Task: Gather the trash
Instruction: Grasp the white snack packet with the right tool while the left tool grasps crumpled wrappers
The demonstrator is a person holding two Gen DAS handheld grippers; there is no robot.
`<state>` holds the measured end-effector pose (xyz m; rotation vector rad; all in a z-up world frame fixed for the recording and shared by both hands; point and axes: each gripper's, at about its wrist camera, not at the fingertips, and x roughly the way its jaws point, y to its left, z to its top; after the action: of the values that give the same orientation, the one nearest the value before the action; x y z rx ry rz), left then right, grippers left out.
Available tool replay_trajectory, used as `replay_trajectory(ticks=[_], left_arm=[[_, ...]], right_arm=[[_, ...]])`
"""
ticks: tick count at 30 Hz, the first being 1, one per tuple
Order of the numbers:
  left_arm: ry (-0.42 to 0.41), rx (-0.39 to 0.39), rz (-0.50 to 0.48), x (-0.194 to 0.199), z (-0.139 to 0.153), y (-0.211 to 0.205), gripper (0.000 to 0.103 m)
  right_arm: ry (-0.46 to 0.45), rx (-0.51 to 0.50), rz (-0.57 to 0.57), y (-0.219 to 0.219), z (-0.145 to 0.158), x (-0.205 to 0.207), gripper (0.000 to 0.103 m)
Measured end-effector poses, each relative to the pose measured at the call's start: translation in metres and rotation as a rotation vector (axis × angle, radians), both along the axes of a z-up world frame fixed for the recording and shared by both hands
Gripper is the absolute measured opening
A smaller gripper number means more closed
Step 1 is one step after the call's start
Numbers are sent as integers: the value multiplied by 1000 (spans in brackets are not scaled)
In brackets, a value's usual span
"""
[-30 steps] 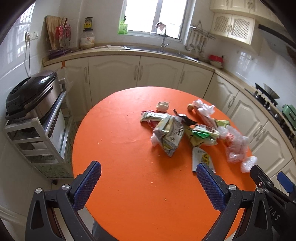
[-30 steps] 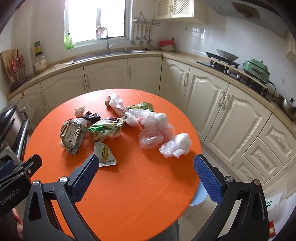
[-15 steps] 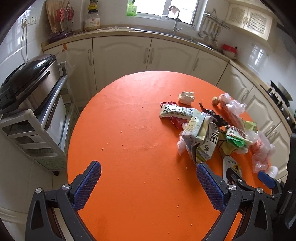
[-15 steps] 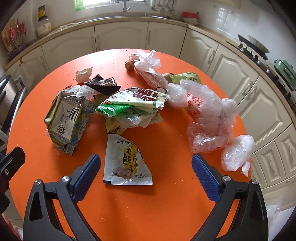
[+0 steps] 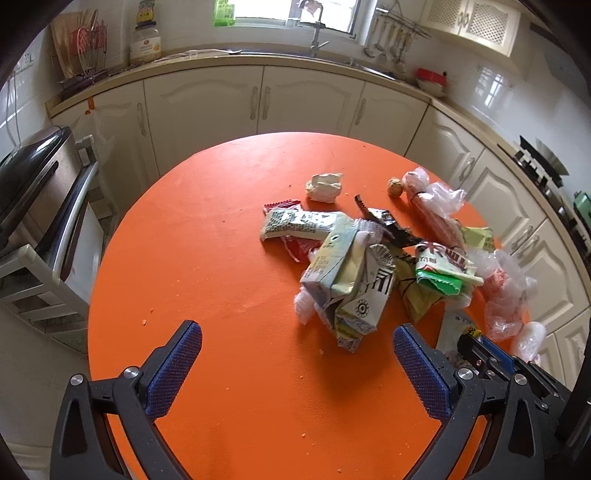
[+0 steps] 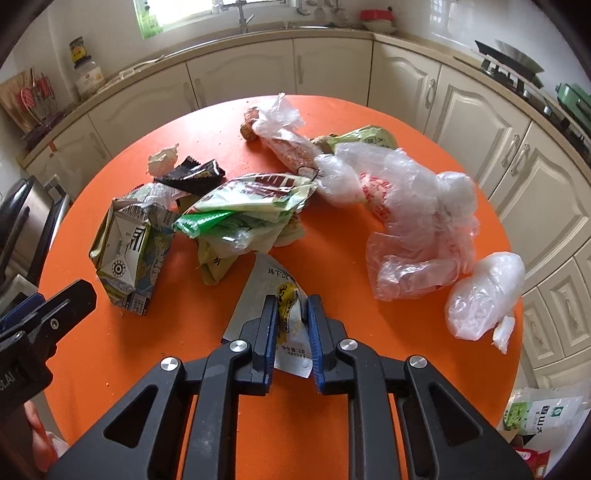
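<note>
Surface: we record a round orange table (image 6: pixel 332 406), crumbs scattered on it, ringed by cream kitchen cabinets (image 5: pixel 207 103) under a long counter.

Room, left to right: a steel appliance on a rack (image 5: pixel 33 192) at the far left; a knife and utensil stand (image 5: pixel 88 51) and a jar (image 5: pixel 144 44) on the counter; a sink tap (image 5: pixel 316 26) below the window; hanging ladles (image 5: pixel 391 40); a red bowl (image 5: pixel 430 79); a gas hob (image 6: pixel 513 70) at the right.

Trash on the table, left to right in the right wrist view: we list a crushed carton (image 6: pixel 127 243), a crumpled paper ball (image 6: pixel 162 158), a black wrapper (image 6: pixel 192 177), a green-and-white snack bag (image 6: pixel 243 210), a white sachet (image 6: pixel 273 295), clear plastic bags (image 6: pixel 410 206) and a knotted white bag (image 6: pixel 484 291).

Tools: our left gripper (image 5: pixel 295 363) stands wide apart above bare table, near the carton, touching nothing. Our right gripper (image 6: pixel 290 314) is narrowed onto the white sachet, its blue pads (image 6: pixel 271 332) pressing the packet's near end from both sides, at the table's near edge.
</note>
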<state>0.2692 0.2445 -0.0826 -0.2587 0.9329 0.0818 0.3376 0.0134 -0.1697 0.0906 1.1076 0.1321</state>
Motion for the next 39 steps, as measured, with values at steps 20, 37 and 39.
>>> replay_trajectory(ticks=[20,37,39], left_arm=[[76,43,-103,68,-18,-20,58],[-57,77,-98,-4,38,-38,58],[-69,76,-111,-12,43,-45,58]], right_arm=[[-23,99,-43,-29,6,26,16],[-116,115,-54,-35,46,-19,16],[-134,117,-65,-40,54,-28,16]])
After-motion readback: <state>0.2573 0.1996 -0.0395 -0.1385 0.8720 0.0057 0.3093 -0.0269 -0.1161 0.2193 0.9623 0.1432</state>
